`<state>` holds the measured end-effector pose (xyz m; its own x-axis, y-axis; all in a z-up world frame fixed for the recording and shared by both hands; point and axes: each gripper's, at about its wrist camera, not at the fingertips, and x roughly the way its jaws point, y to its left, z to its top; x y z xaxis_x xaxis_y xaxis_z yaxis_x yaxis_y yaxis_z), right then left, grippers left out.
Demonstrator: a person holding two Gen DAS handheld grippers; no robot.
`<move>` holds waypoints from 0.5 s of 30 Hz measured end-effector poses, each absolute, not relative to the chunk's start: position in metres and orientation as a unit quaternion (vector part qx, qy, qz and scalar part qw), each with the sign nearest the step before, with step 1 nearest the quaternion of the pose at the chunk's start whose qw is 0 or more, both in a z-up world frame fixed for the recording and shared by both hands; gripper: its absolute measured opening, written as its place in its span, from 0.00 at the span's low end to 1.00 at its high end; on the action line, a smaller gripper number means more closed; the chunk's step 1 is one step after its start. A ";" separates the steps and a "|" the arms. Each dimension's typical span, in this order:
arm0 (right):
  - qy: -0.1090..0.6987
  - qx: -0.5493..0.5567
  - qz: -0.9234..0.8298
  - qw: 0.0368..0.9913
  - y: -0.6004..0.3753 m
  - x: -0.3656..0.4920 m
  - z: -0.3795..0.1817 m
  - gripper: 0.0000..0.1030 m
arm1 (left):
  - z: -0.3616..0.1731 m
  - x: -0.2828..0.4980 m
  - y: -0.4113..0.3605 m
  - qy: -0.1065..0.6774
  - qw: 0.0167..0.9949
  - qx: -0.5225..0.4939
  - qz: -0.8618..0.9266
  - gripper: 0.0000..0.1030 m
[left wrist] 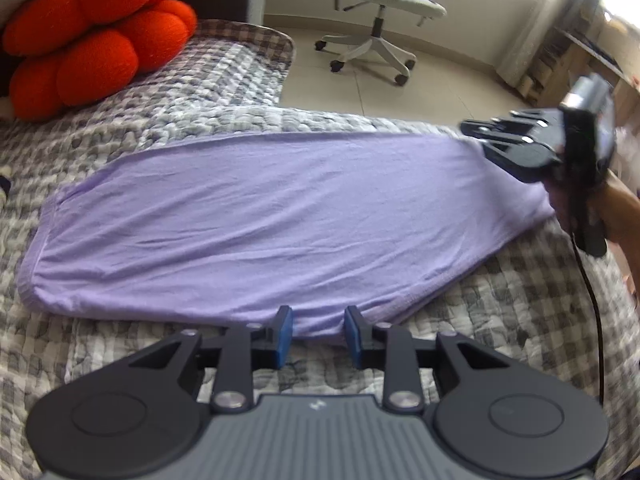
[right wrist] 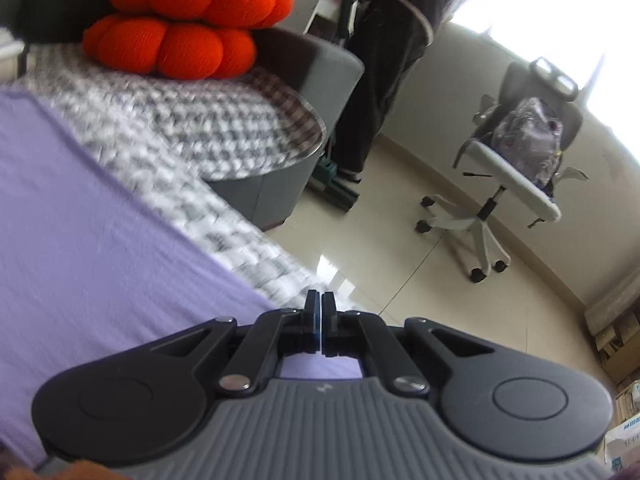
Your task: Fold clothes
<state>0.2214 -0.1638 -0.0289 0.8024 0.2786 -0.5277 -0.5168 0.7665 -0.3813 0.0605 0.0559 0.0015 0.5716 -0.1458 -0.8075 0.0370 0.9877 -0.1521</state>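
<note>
Beyond left claw [left wrist: 318, 336], right claw [left wrist: 476, 130] seemingly pinches purple garment [left wrist: 256, 220].

Right gripper [right wrist: 321, 326]: jaws closed together at the edge of a lilac garment [right wrist: 100, 264], which lies flat on a checked grey quilt [right wrist: 192, 136]. Orange cushions [right wrist: 184, 28] sit stacked at the quilt's far end. White office chair [right wrist: 516, 168] stands on the tiled floor [right wrist: 400, 248].
</note>
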 end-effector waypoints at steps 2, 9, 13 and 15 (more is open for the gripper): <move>0.222 -0.255 0.215 0.916 -0.171 0.218 -0.020 0.03 | 0.005 0.059 0.061 0.455 0.886 -0.075 -0.051 0.28; 0.238 -0.243 0.170 0.925 -0.215 0.215 -0.002 0.22 | 0.002 0.055 0.044 0.451 0.889 -0.056 -0.058 0.28; 0.319 -0.178 0.070 0.928 -0.279 0.232 -0.007 0.42 | -0.008 0.055 0.028 0.455 0.889 -0.001 -0.051 0.28; 0.361 -0.112 0.012 0.926 -0.322 0.239 -0.013 0.42 | -0.010 0.056 0.028 0.458 0.887 0.003 -0.051 0.28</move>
